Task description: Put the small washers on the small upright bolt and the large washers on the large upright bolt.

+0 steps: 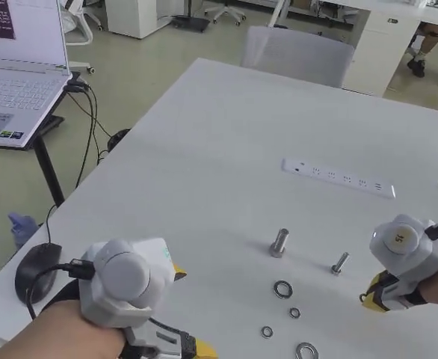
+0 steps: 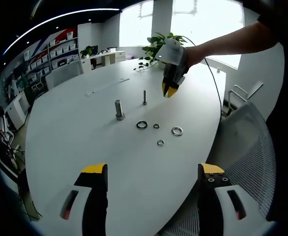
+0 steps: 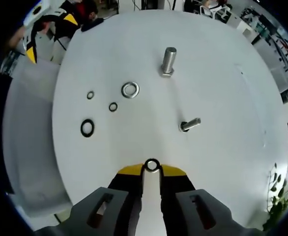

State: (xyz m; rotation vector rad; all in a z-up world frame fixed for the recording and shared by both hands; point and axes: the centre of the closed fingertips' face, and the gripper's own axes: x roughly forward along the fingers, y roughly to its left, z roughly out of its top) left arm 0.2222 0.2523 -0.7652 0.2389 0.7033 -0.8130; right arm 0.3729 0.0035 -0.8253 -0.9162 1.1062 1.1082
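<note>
A large bolt (image 1: 279,243) and a small bolt (image 1: 340,263) stand upright on the white table (image 1: 204,172). In front of them lie two large washers (image 1: 282,289) (image 1: 306,350) and two small washers (image 1: 294,313) (image 1: 267,331). My right gripper (image 3: 152,166) is shut on a small washer (image 3: 152,165) and hovers over the table just short of the small bolt (image 3: 189,124). My left gripper (image 2: 153,172) is open with nothing between its jaws, held back at the table's near edge and pointing toward the large bolt (image 2: 119,109).
A white power strip (image 1: 338,178) lies beyond the bolts. A grey chair (image 1: 297,54) stands at the table's far edge. A laptop (image 1: 17,67) sits on a side stand to the left, with a mouse (image 1: 36,269) at the table's near left corner.
</note>
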